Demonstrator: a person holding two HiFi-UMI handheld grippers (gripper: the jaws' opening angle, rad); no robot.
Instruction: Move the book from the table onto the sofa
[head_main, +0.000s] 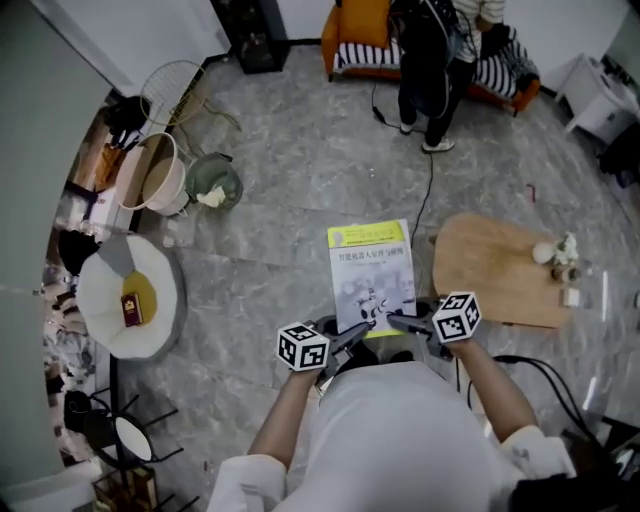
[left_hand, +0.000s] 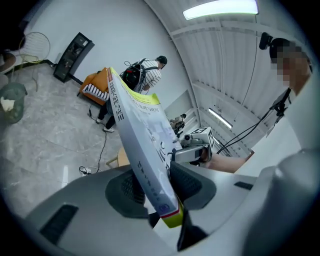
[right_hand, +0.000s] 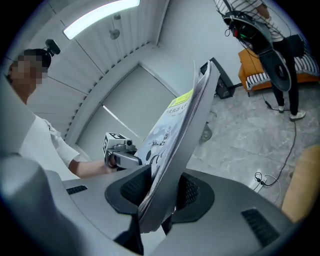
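Closest to the wearer's body, the left tool (head_main: 352, 333) and the right tool (head_main: 398, 322) meet at the near edge of the book (head_main: 372, 268), one from each side. Each tool's own view shows its two dark pads pressed on either face of the book, so both are closed narrow on it, the left one just above the yellow corner. The book hangs in the air over the grey floor (head_main: 290, 250), clear of any support. Its white cover with a yellow band faces up and its far edge points away from the body. Just to its right stands the low wooden bench (head_main: 490, 265), with a few small things at its right end. To the left, well apart, is a white round table (head_main: 110, 315), and beyond that a pale bucket (head_main: 160, 175) and a green basin (head_main: 213, 180). A dark cable (head_main: 425, 200) runs across the floor. Farthest off is the orange sofa (head_main: 362, 30) with striped cushions, and a person (head_main: 435, 60) stands in front of it
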